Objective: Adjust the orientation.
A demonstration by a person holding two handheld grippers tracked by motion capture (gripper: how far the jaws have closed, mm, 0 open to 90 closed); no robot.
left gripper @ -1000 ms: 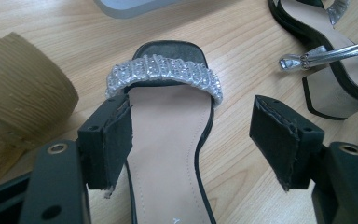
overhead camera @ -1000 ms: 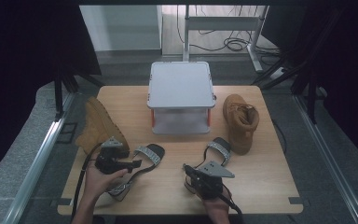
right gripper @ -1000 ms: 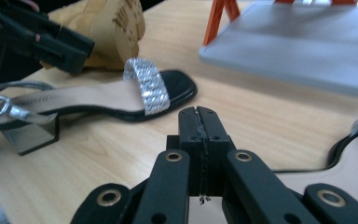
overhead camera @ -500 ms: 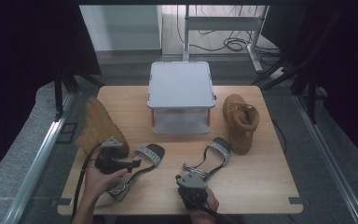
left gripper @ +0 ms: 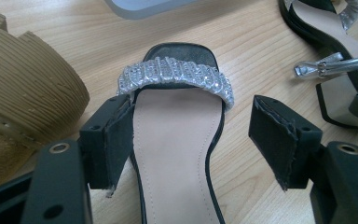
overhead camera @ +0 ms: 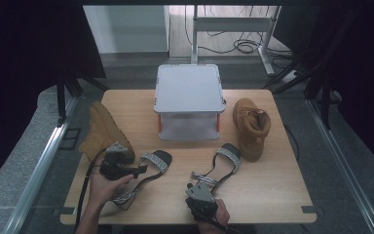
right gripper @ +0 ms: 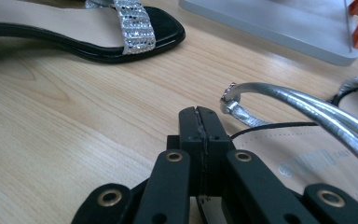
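High view: light wood-grain table [overhead camera: 272,185]. Left gripper [overhead camera: 137,170] sits over the left black sandal w/ glittery silver toe strap [overhead camera: 146,175]; tan suede boot lying on its side [overhead camera: 103,131] just behind it. Right gripper [overhead camera: 195,187] is at the heel end of the right black sandal w/ silver straps [overhead camera: 221,163]. Grey flat-topped plastic stand w/ orange legs [overhead camera: 190,100] ahead, between both; upright tan lace-up boot [overhead camera: 251,126] beyond the right one.

Left gripper view: jaws spread wide, nothing gripped, padded faces either side of the beige insole [left gripper: 172,144]. Beaded strap [left gripper: 177,77] just ahead; ribbed boot sole [left gripper: 25,88] beside left jaw.

Right gripper view: jaws pressed together, empty. Smooth metallic silver ankle strap [right gripper: 298,109] beside them, right. Insole print there, too blurred to read.
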